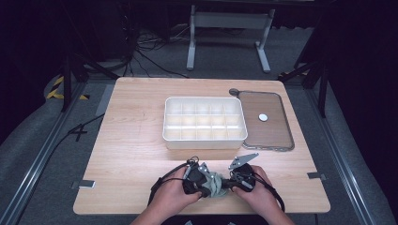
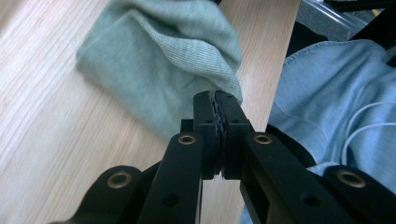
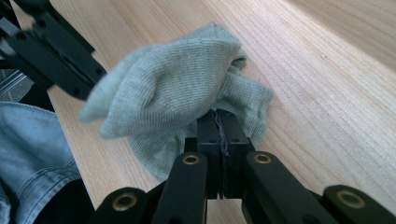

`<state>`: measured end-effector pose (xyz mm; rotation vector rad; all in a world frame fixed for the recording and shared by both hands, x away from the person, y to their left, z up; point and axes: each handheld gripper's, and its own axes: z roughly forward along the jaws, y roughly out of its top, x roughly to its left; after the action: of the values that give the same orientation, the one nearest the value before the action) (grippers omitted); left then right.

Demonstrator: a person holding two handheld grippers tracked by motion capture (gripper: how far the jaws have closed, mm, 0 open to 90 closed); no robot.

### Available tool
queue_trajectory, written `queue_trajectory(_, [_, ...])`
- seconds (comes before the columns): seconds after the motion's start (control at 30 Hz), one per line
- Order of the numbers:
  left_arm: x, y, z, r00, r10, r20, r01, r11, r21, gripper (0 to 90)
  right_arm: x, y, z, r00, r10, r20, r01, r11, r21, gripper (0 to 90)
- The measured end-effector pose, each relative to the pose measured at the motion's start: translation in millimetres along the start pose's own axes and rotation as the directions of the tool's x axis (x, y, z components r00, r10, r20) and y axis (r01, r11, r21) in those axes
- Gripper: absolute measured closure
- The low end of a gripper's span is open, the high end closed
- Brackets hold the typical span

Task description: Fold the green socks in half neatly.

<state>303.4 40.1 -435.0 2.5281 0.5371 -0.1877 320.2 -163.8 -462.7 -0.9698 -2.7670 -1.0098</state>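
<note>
Fingertips of both grippers seemingly pinching the green sock.

A light wooden bench carries a white plastic organiser box split into a grid of small compartments, standing near the middle. Just beside it on the right lies a flat brown-tinted lid with a grey frame, and a small white round disc rests on it. Beyond the bench stands a grey metal frame among black cables on the floor.
</note>
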Motion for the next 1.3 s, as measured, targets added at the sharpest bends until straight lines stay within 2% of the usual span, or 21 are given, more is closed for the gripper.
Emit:
queue_trajectory(0.07, [-1.8, 3.6, 5.0, 0.9998, 0.016, -0.007, -0.017, 0.9995, -0.026, 88.8, 0.6, -0.4, 0.2, 1.0, 0.002, 0.003, -0.002, 1.0, -0.004, 89.7])
queue_trajectory(0.13, [-1.4, 5.7, 13.0, 0.9994, 0.029, -0.02, -0.029, 0.9993, -0.024, 88.7, 0.8, -1.2, -0.1, 0.9999, 0.009, 0.005, -0.009, 0.9999, -0.006, 89.7])
queue_trajectory(0.2, [-1.1, 4.9, 21.1, 0.9997, 0.016, -0.02, -0.016, 0.9996, -0.021, 88.8, 0.5, -2.3, -0.1, 0.9999, 0.014, -0.001, -0.014, 0.9998, -0.016, 89.5])
queue_trajectory(0.3, [0.4, 3.8, 22.5, 0.9999, -0.001, -0.012, 0.001, 0.9995, -0.032, 88.6, -0.4, -2.9, -2.2, 0.9998, 0.021, -0.005, -0.021, 0.9997, -0.013, 87.1])
queue_trajectory(0.37, [1.3, 2.5, 22.6, 0.9999, -0.006, -0.009, 0.006, 0.9991, -0.043, 88.0, -2.6, -2.1, -8.9, 0.9997, 0.024, -0.009, -0.024, 0.9996, -0.014, 85.9])
queue_trajectory(0.43, [1.4, 2.0, 22.7, 0.9999, -0.011, -0.007, 0.011, 0.9989, -0.045, 87.4, -4.0, 0.4, -22.1, 0.9995, 0.029, 0.011, -0.028, 0.9985, -0.046, 85.2])
queue_trajectory(0.47, [1.1, 1.8, 22.8, 0.9999, -0.013, -0.008, 0.012, 0.9987, -0.05, 87.4, -4.0, 0.4, -22.1, 0.9995, 0.029, 0.011, -0.028, 0.9985, -0.046, 85.2])
queue_trajectory(0.53, [-0.4, 2.1, 21.2, 0.9999, -0.011, -0.011, 0.01, 0.9985, -0.054, 85.2, -1.8, 4.6, -39.2, 0.9993, 0.03, 0.023, -0.027, 0.9949, -0.097, 84.7])
queue_trajectory(0.63, [-1.0, 1.8, 12.7, 0.9998, -0.019, 0.003, 0.019, 0.9964, -0.083, 81.6, 7.3, 10.8, -53.5, 0.9996, -0.01, 0.027, 0.013, 0.9893, -0.146, 84.6])
queue_trajectory(0.7, [1.4, 0.0, 2.4, 0.9972, -0.04, 0.063, 0.048, 0.9901, -0.132, 82.9, 14.0, 14.2, -56.0, 0.9995, -0.029, 0.009, 0.03, 0.986, -0.164, 84.3])
queue_trajectory(0.73, [2.4, -1.0, -3.6, 0.996, -0.046, 0.076, 0.057, 0.9862, -0.155, 83.4, 16.6, 15.8, -55.6, 0.9991, -0.042, 0.001, 0.041, 0.9847, -0.169, 84.3])
queue_trajectory(0.77, [2.8, -2.1, -9.8, 0.997, -0.05, 0.059, 0.059, 0.9846, -0.164, 83.7, 19.4, 17.3, -54.3, 0.9987, -0.05, -0.006, 0.049, 0.9842, -0.17, 84.3])
queue_trajectory(0.8, [3.7, -3.6, -15.5, 0.9984, -0.052, 0.025, 0.055, 0.9842, -0.168, 83.5, 22.1, 18.7, -52.4, 0.9984, -0.055, -0.011, 0.052, 0.9842, -0.169, 84.3])
queue_trajectory(0.87, [6.3, -7.7, -24.7, 0.997, -0.07, -0.033, 0.063, 0.9834, -0.17, 83.1, 26.8, 21.4, -45.9, 0.9969, -0.076, -0.021, 0.072, 0.9837, -0.165, 84.3])
queue_trajectory(0.93, [11.2, -13.7, -30.4, 0.9945, -0.097, -0.041, 0.088, 0.9782, -0.189, 82.9, 31.2, 23.7, -35.0, 0.9941, -0.105, -0.025, 0.101, 0.9845, -0.143, 83.4])
queue_trajectory(1.0, [13.2, -16.6, -31.2, 0.9928, -0.104, -0.059, 0.092, 0.9784, -0.185, 82.9, 32.8, 24.4, -25.8, 0.993, -0.116, -0.023, 0.112, 0.9868, -0.117, 82.9])
queue_trajectory(1.1, [13.3, -18.2, -30.0, 0.992, -0.105, -0.071, 0.091, 0.9802, -0.176, 83.3, 30.7, 23.8, -18.8, 0.9941, -0.105, -0.028, 0.102, 0.9903, -0.094, 83.1])
queue_trajectory(1.17, [12.4, -17.5, -27.2, 0.992, -0.088, -0.091, 0.072, 0.9834, -0.167, 83.7, 24.2, 21.6, -18.7, 0.9979, -0.064, -0.01, 0.063, 0.9944, -0.085, 83.7])
queue_trajectory(1.3, [12.0, -14.8, -22.9, 0.9933, -0.067, -0.094, 0.051, 0.9858, -0.16, 83.7, 13.7, 16.5, -18.3, 0.9989, -0.042, 0.019, 0.043, 0.9974, -0.059, 83.9])
